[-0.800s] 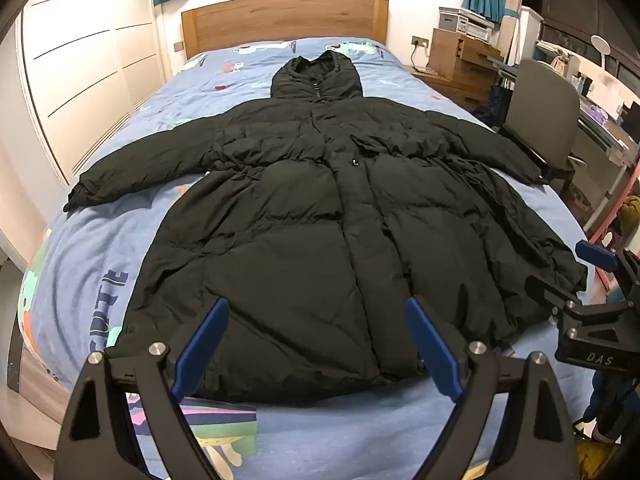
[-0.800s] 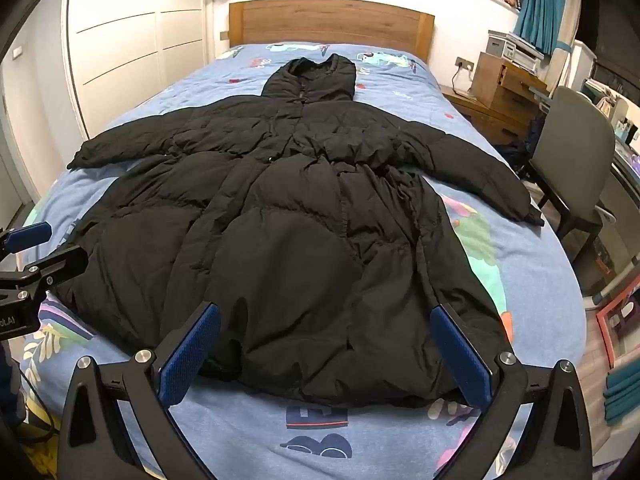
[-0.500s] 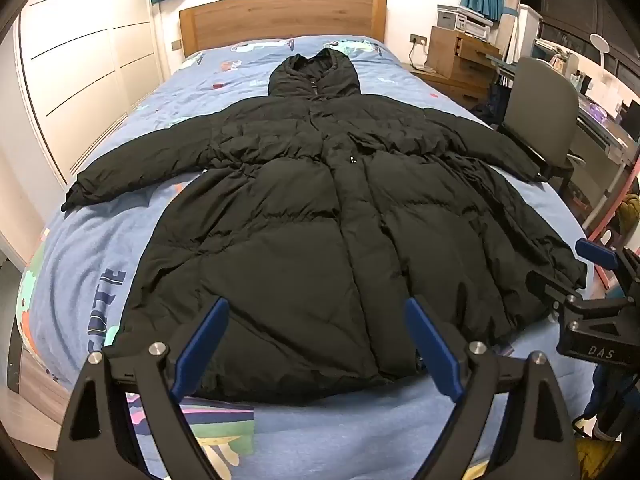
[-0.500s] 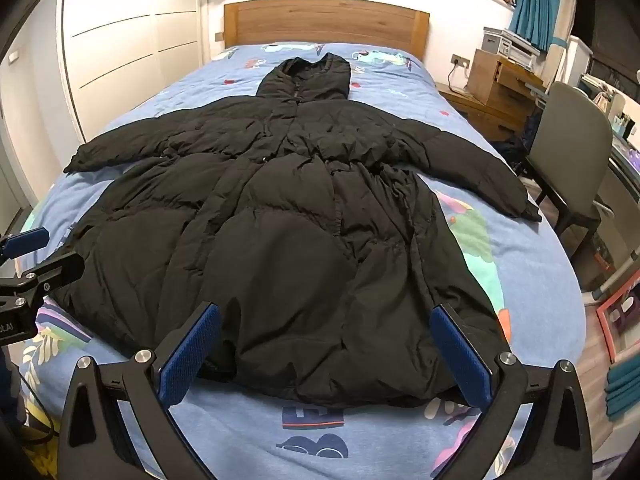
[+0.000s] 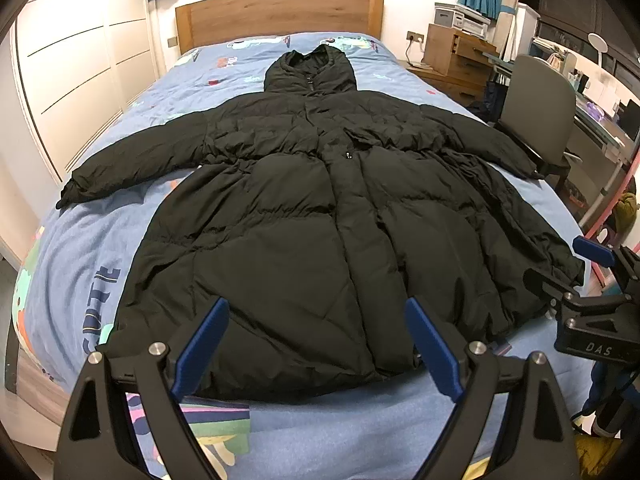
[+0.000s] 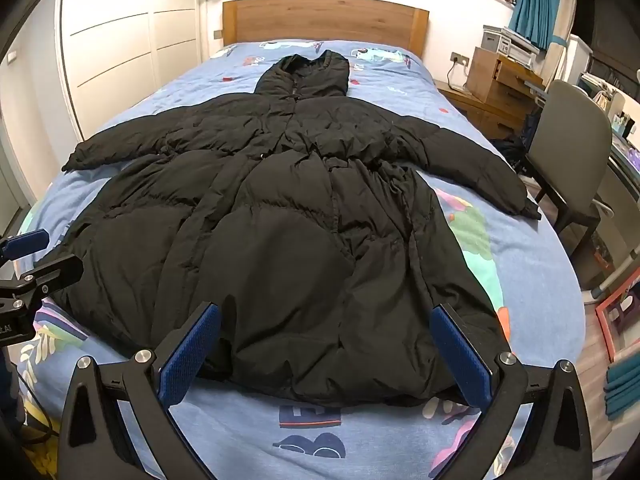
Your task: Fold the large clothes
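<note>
**Puffy coat spread flat, nothing gripped yet**

Lay face up across the blue bedspread (image 5: pixel 100 216): a black hooded down coat (image 5: pixel 320 208), hood toward the wooden headboard (image 5: pixel 280 12), hem at the near edge, both sleeves stretched out sideways. Likely to go wrong from here, as a judgement: slippery, air-filled quilting springing back out of any fold; a pinch on the top layer only, leaving the back panel behind; the right sleeve cuff (image 6: pixel 528 210), close to the bed's edge beside the grey chair (image 6: pixel 568 136), dragging off the side. Hovered above the hem with jaws wide apart and empty: left gripper (image 5: pixel 316 344), over the left half. Same for the right gripper (image 6: pixel 326 344), over the right half, jaws spread, holding nothing.

Compared with 0.8 s ago: almost no change. Coat unmoved, both tools equally spread, framing shifted only slightly, headboard sitting a touch differently in each view.
</note>
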`<state>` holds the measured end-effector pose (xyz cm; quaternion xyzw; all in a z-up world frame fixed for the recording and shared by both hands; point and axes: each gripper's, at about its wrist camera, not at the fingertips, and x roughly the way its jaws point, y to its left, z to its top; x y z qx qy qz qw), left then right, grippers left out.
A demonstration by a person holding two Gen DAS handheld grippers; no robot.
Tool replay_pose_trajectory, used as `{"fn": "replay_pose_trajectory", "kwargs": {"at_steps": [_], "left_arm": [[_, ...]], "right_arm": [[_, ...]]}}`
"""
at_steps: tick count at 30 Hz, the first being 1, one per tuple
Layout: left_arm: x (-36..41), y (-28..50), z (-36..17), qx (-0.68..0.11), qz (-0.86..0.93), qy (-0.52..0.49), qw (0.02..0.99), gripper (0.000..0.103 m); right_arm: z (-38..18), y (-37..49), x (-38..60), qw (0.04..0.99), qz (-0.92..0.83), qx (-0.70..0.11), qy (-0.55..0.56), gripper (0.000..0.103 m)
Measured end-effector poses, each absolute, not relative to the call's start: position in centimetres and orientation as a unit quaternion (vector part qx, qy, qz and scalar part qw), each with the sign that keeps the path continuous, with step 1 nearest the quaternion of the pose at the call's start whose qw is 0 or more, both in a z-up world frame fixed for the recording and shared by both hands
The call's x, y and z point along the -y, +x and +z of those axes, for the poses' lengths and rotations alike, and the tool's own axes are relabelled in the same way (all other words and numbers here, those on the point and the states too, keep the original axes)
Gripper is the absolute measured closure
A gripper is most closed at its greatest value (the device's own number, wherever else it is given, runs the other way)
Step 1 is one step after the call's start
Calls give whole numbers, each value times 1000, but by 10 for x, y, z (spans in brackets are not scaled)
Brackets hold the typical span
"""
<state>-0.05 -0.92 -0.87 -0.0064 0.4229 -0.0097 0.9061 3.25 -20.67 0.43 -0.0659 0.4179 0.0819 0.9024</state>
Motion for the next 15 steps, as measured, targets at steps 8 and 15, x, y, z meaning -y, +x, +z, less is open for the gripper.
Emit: {"fn": "replay_pose_trajectory", "kwargs": {"at_steps": [8, 15], "left_arm": [[6, -2, -4, -418, -11, -7, 908, 13], [4, 0, -2, -418, -10, -13, 908, 13]], "right_arm": [[1, 33, 208, 901, 74, -421, -66, 0], [0, 35, 208, 899, 73, -427, -65, 0]]}}
